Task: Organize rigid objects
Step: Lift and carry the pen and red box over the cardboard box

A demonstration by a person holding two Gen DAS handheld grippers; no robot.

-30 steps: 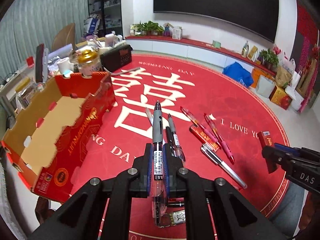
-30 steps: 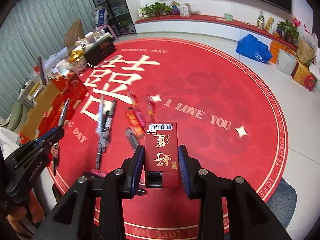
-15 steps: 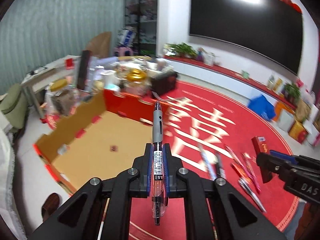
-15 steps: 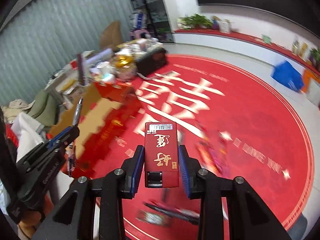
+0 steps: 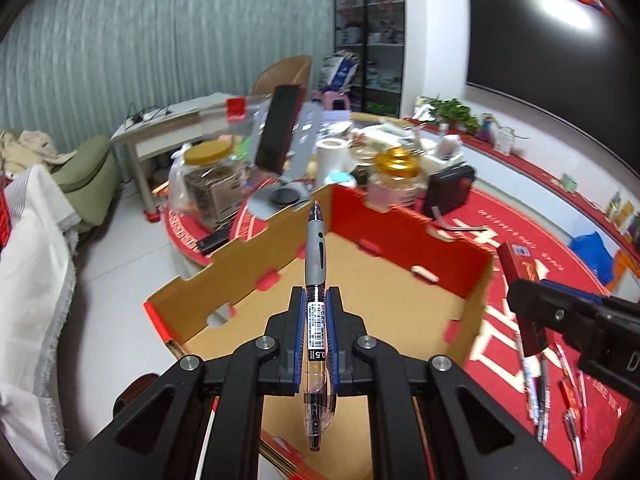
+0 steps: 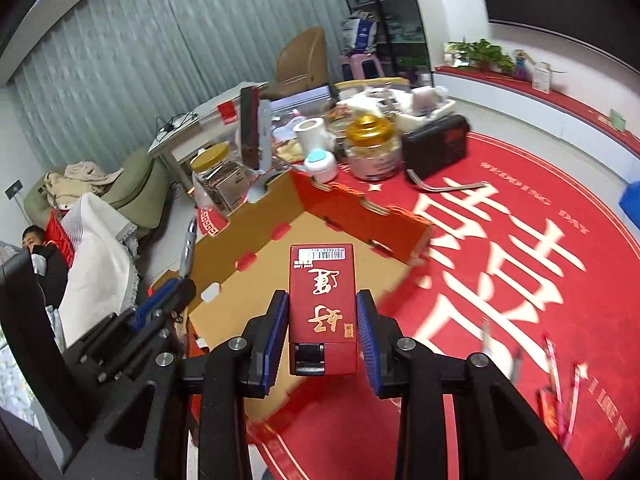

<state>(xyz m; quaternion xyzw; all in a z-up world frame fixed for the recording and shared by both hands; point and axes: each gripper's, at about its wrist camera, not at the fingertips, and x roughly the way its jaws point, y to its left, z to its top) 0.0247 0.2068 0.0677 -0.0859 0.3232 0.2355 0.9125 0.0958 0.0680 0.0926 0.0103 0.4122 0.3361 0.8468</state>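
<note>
A: What is seen first?

B: A round red worktop point(image 6: 520, 208) printed with large white characters is seen, and at its edge an open cardboard box point(image 5: 400, 292) with red outer walls and a bare brown floor is placed.

A: And behind the box?

B: A black radio point(image 6: 436, 148), a gold-lidded jar point(image 6: 372, 148) and a yellow-lidded jar point(image 5: 208, 172) are crowded together just past its far wall.

A: How is the right gripper point(image 6: 322, 336) found?

B: A red carton with gold characters point(image 6: 323, 300) is clamped between its blue pads and is held above the near part of the box, barcode end forward.

A: And the left gripper point(image 5: 316, 340)?

B: It is closed tight on a grey-gripped gel pen point(image 5: 316, 280), which is pointed forward over the box floor.

A: What is left outside?

B: Several pens point(image 5: 536, 392) are scattered on the red worktop to the right of the box; blurred details cannot be told.
</note>
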